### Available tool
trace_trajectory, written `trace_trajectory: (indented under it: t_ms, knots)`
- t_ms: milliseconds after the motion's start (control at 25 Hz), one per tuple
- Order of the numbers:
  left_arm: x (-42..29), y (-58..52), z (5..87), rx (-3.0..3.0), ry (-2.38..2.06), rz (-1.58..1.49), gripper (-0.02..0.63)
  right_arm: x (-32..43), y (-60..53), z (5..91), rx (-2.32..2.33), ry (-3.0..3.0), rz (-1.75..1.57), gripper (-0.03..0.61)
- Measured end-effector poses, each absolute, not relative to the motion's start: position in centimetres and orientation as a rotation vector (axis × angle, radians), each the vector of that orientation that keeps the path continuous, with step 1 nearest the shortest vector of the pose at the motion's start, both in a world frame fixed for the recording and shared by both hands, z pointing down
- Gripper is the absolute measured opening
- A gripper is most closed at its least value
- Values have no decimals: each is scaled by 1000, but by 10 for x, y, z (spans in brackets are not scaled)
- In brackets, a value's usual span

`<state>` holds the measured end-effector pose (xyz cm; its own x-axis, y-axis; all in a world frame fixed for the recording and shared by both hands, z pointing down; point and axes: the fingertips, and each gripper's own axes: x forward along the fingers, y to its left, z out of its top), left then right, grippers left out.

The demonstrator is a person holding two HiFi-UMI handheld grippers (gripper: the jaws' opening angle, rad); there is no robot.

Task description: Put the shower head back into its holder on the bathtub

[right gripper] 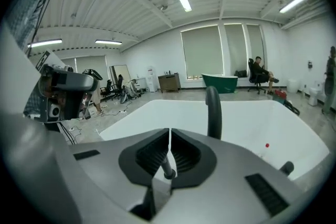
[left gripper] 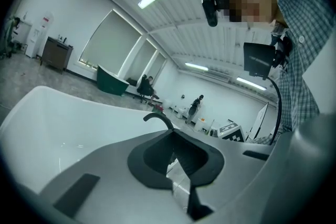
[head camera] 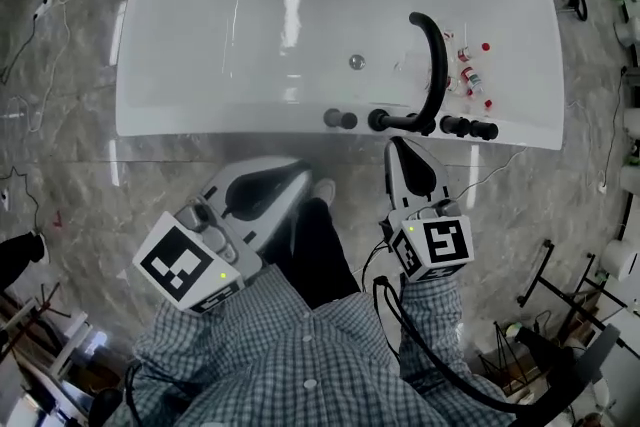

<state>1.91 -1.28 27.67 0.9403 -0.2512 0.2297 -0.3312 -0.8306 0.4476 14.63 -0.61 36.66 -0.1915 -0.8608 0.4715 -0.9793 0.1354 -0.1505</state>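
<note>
Right gripper [head camera: 396, 146] clamps, seemingly, a slim black rod [right gripper: 166, 164] beside the bathtub's [head camera: 200, 120] faucet [head camera: 438, 65]; left gripper [head camera: 304, 178] pinched together, empty.

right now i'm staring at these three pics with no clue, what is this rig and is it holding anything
No robot: a person holds a gripper in each hand. The head view looks down from their head on a white bathtub, its black curved spout and the knobs on its rim. The other two views look along each gripper. The left gripper is shut, empty. The right gripper is almost closed; a thin dark rod shows in its gap, whether gripped I cannot tell.
</note>
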Motion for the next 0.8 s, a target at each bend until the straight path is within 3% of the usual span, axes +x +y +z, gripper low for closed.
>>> trace_trajectory:
  t_ms: [800]
  knots:
    - [13,-19,151,2779,-494,79,9,143,-1,217,1873,-2337,471,26]
